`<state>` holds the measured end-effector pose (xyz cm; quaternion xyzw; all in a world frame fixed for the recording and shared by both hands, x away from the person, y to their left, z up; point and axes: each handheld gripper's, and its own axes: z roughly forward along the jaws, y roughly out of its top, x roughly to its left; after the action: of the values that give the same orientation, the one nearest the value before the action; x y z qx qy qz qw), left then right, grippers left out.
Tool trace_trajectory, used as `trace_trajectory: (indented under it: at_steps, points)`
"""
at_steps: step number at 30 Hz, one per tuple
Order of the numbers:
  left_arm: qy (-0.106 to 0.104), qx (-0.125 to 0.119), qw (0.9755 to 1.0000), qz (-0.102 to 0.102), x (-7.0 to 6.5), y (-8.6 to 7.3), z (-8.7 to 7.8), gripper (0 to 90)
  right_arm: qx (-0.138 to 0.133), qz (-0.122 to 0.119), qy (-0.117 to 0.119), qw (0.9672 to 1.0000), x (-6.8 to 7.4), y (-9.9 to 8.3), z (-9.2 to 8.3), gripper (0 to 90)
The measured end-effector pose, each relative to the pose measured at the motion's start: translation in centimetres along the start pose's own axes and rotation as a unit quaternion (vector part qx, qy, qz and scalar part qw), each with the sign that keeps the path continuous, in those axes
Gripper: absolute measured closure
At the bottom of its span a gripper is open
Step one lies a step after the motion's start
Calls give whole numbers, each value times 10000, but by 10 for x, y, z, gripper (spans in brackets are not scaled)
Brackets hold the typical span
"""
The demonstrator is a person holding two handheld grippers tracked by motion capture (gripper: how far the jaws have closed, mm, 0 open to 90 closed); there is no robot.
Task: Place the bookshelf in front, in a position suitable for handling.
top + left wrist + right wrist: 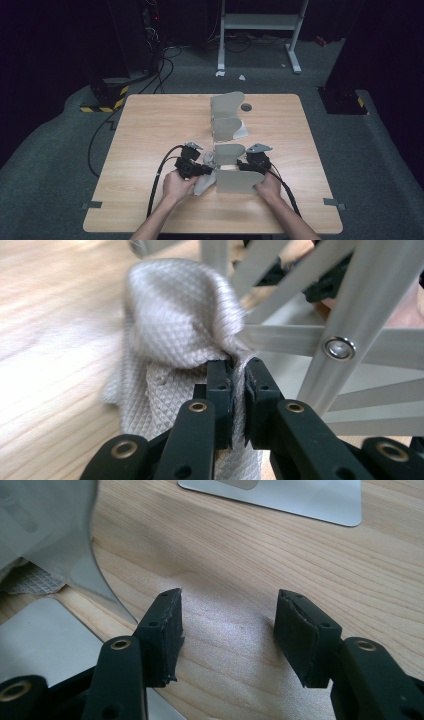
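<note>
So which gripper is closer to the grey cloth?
Left. The left gripper is shut on the grey cloth, pinching a fold. The right gripper is open over bare table, with the cloth off to its side.

No readable text, labels or numbers anywhere.

the table [150, 130] bears a folding board [235, 181] at its middle, with further panels [227, 117] running back toward the far edge; a cloth [204, 182] lies at the board's left side, pinched in the left gripper [202, 170]; the right gripper [242, 165] sits at the board's right, above bare wood.
</note>
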<state>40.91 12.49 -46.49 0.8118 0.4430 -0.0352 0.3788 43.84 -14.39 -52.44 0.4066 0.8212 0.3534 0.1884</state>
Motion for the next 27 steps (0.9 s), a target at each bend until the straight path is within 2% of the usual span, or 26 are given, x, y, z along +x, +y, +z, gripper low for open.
trace_trajectory:
  at_steps: [1, 3, 6, 9, 13, 16, 19, 22, 25, 27]
  points:
    - [-48, -119, 9999, -82, 2, 1, -5, 831, 0, -1, 3, 10000, 0, 0, 0, 452]
    - [-4, -298, 9995, -91, 3, 7, -15, 831, 1, -2, 4, 10000, 0, 0, 0, 452]
    - [-24, -580, 9983, 12, 2, 20, -30, 831, 2, -7, 7, 10000, 0, 0, 0, 452]
    - [34, -637, 9978, 184, -2, 37, -35, 831, 1, -5, 8, 10000, 0, 0, 0, 452]
    - [223, -649, 9969, 379, -4, 66, -30, 830, 1, -3, 9, 10000, 0, 0, 0, 452]
    - [366, -647, 9962, 461, -2, 78, -22, 829, 0, 34, -7, 10000, -1, 0, -1, 479]
    - [351, -705, 9963, 332, 5, 81, -19, 829, -22, 61, -37, 10000, -1, 0, 0, 490]
    - [463, -587, 9968, 287, 9, 79, -15, 829, -23, 63, -37, 10000, -1, 0, 0, 490]
    - [551, -298, 9978, 222, 17, 74, -5, 829, -3, 23, -19, 10000, 0, 0, -1, 473]
    - [513, -139, 9985, 142, 21, 70, 5, 829, -1, 26, -12, 10000, 0, 0, -1, 472]
